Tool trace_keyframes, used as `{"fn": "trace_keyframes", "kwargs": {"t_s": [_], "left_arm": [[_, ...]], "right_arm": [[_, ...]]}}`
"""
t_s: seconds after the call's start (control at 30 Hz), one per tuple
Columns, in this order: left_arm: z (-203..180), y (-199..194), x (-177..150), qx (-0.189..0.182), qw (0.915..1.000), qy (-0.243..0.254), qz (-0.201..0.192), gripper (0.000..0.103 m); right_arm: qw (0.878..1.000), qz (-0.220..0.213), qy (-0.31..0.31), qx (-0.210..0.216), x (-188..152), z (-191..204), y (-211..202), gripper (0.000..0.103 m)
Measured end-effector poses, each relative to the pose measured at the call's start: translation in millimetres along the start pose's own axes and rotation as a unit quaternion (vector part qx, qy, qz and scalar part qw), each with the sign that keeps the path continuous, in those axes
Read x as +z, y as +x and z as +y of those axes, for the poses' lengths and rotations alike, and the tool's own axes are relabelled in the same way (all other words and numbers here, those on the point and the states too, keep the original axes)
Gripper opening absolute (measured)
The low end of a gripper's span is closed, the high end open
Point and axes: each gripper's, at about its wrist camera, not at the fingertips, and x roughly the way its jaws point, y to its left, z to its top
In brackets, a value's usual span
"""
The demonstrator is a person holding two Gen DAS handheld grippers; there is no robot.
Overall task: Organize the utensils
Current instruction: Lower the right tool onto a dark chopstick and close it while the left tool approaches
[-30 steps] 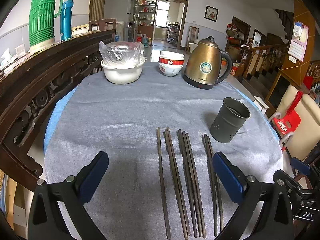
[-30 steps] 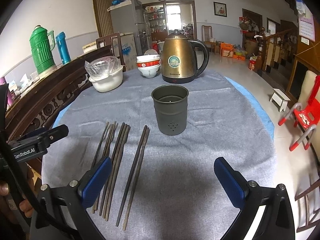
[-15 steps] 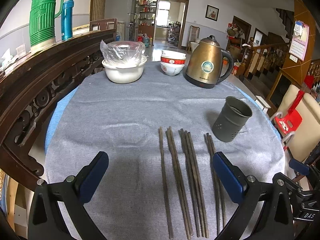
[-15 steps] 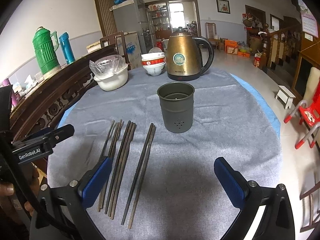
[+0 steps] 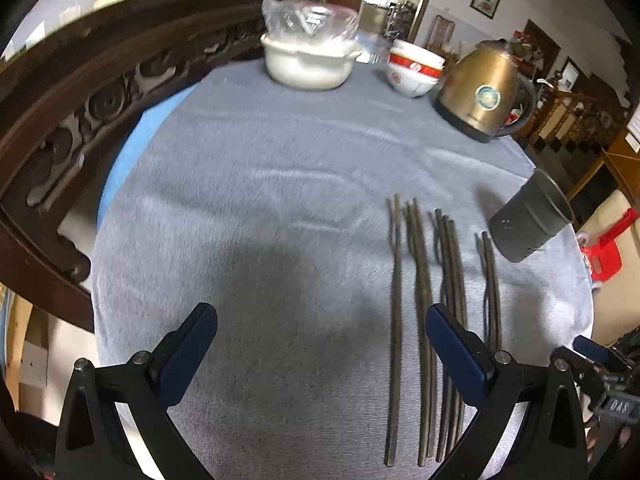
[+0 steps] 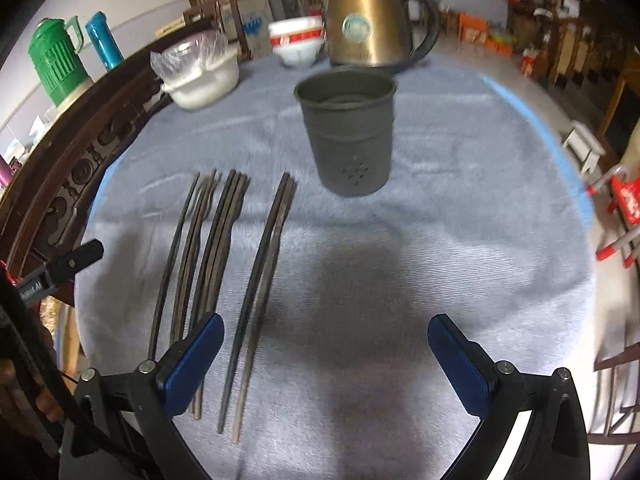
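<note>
Several dark chopsticks point(image 5: 424, 304) lie side by side on the grey tablecloth point(image 5: 260, 208); they also show in the right wrist view point(image 6: 224, 256). A dark grey perforated utensil cup point(image 6: 346, 132) stands upright just beyond and right of them; it also shows in the left wrist view point(image 5: 528, 216). My left gripper point(image 5: 320, 344) is open and empty, low over the cloth, its right finger over the near ends of the chopsticks. My right gripper point(image 6: 324, 356) is open and empty, with the rightmost pair of chopsticks between its fingers.
A gold electric kettle point(image 6: 368, 20), stacked red-and-white bowls point(image 6: 298, 42) and a white pot covered in plastic point(image 6: 200, 76) stand at the table's far side. A carved dark wooden rail point(image 5: 80, 92) runs along the left. A green thermos point(image 6: 56, 60) stands behind it.
Both grippers have moved forward and down towards the table. The left view has shifted left, so the chopsticks now sit at its right. Both stay open.
</note>
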Motion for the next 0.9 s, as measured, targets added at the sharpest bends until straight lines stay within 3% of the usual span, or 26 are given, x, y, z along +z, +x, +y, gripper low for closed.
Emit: {"fn": "trace_keyframes", "kwargs": {"t_s": [0.1,0.17,0.33,0.7,0.9], "left_arm": [[1,5,0,-0.004,1.0,-0.003,0.008,0.103],[2,6,1,-0.007,0.9999,-0.003,0.008,0.103],[4,10,2,-0.019,0.9997,-0.006,0.01,0.103],[8,18,1,-0.037,0.9991,-0.014,0.018,0.103],[9,19,1,-0.035,0.999,-0.017,0.02,0.103]], "right_arm": [[0.999,0.038,0.018,0.021,11,-3,20,0.102],[0.997,0.058,0.029,0.029,17,-4,32,0.09],[0.992,0.112,0.057,0.023,30,-6,57,0.042],[0.989,0.138,0.056,0.02,47,12,75,0.037],[0.988,0.143,0.049,0.015,53,25,86,0.017]]}}
